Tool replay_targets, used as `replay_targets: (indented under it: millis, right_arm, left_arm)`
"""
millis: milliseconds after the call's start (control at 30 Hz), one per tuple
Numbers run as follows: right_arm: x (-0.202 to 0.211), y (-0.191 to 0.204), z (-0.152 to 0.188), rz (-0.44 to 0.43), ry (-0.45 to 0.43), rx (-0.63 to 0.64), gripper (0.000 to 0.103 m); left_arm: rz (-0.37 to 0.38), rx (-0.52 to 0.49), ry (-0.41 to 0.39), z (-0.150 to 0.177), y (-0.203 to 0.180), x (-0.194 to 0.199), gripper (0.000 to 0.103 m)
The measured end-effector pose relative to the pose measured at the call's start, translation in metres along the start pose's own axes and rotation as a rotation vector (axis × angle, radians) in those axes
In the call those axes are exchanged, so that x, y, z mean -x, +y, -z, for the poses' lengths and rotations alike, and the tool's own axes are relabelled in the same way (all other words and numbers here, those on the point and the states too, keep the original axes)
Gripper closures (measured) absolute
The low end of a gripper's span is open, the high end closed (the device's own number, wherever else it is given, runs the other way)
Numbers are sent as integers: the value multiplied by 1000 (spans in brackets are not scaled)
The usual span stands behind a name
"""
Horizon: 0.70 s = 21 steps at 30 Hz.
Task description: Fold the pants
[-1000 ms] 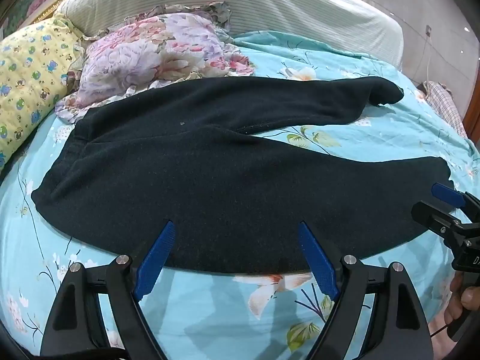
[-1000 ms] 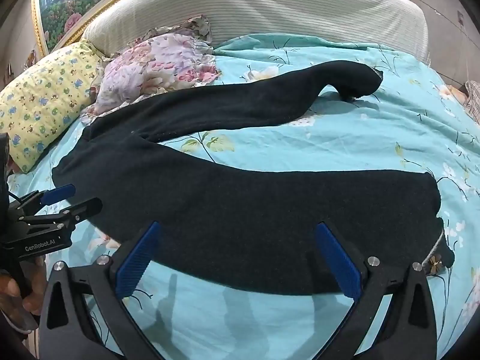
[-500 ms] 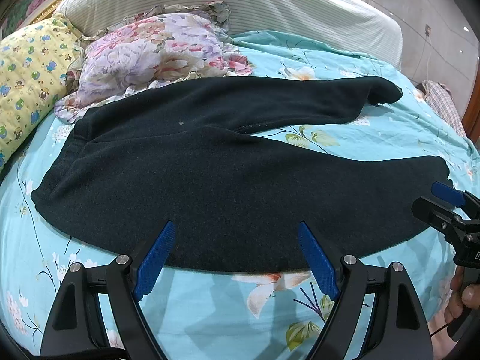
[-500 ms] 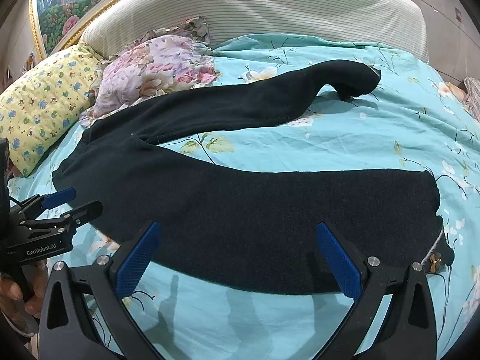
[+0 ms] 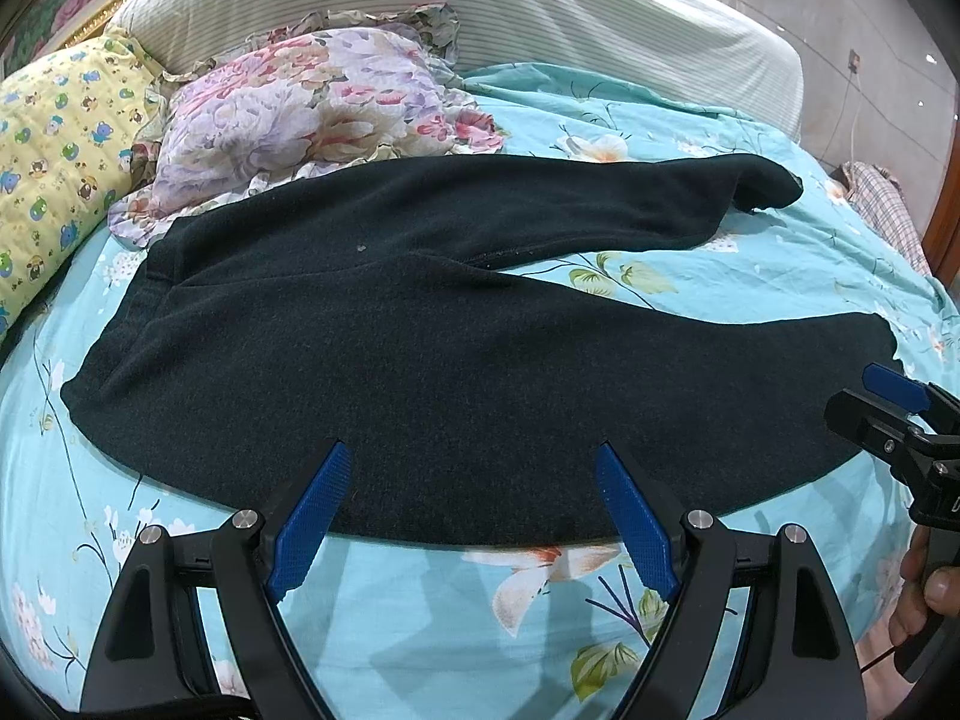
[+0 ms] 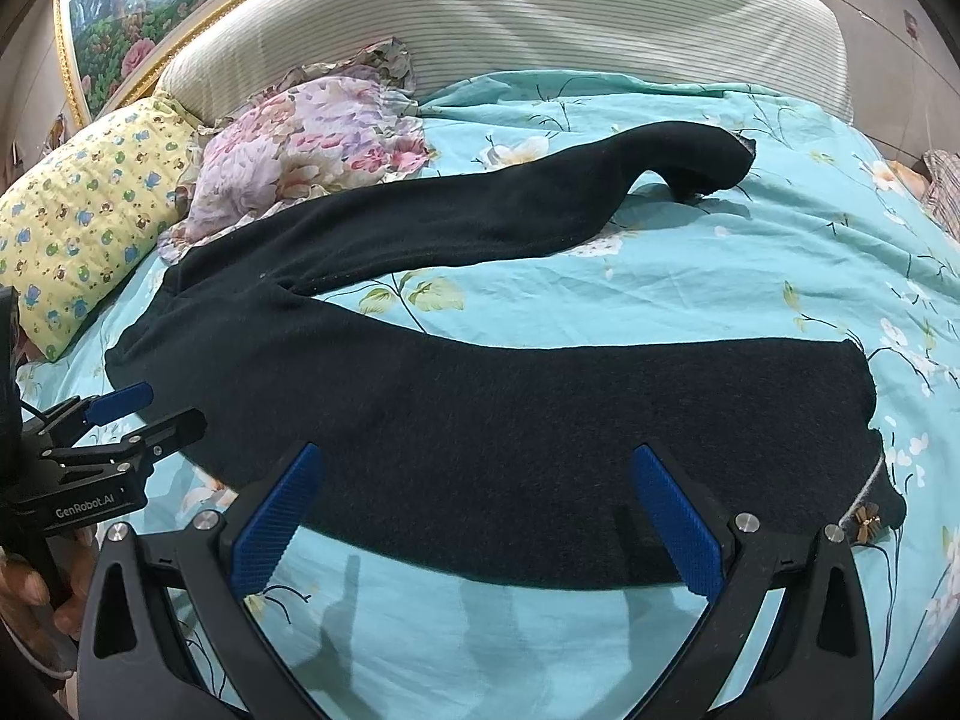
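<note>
Black pants (image 5: 420,360) lie spread on a turquoise floral bed sheet (image 5: 420,612), waist at the left, both legs running right and apart. They also show in the right wrist view (image 6: 510,420). My left gripper (image 5: 474,480) is open and empty, hovering over the near edge of the near leg by the seat. My right gripper (image 6: 474,480) is open and empty over the near leg toward its cuff (image 6: 864,408). The far leg's cuff (image 6: 714,162) is curled up. Each gripper shows at the edge of the other's view, the right one (image 5: 888,414) and the left one (image 6: 138,414).
A floral pillow (image 5: 312,114) and a yellow patterned pillow (image 5: 48,156) lie at the back left against a striped headboard (image 5: 480,18). A small dark ornament (image 6: 864,519) lies by the near cuff. Plaid cloth (image 5: 888,204) sits at the far right bed edge.
Almost nothing: both grippers stay open over the near leg, with only a slight drift of the views.
</note>
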State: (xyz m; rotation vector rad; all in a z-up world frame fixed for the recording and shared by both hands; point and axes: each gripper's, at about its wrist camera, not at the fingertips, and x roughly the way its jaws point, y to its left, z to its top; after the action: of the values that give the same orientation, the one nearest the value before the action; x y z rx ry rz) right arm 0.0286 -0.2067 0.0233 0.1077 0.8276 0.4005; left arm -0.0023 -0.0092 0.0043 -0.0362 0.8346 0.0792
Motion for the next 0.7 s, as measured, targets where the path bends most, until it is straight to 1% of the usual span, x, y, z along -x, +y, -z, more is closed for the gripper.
replay_targets:
  millis: [700]
  right_arm:
    - [1, -1, 0, -3, -2, -3, 0]
  left_arm:
    - [21, -5, 0, -2, 0, 0, 19]
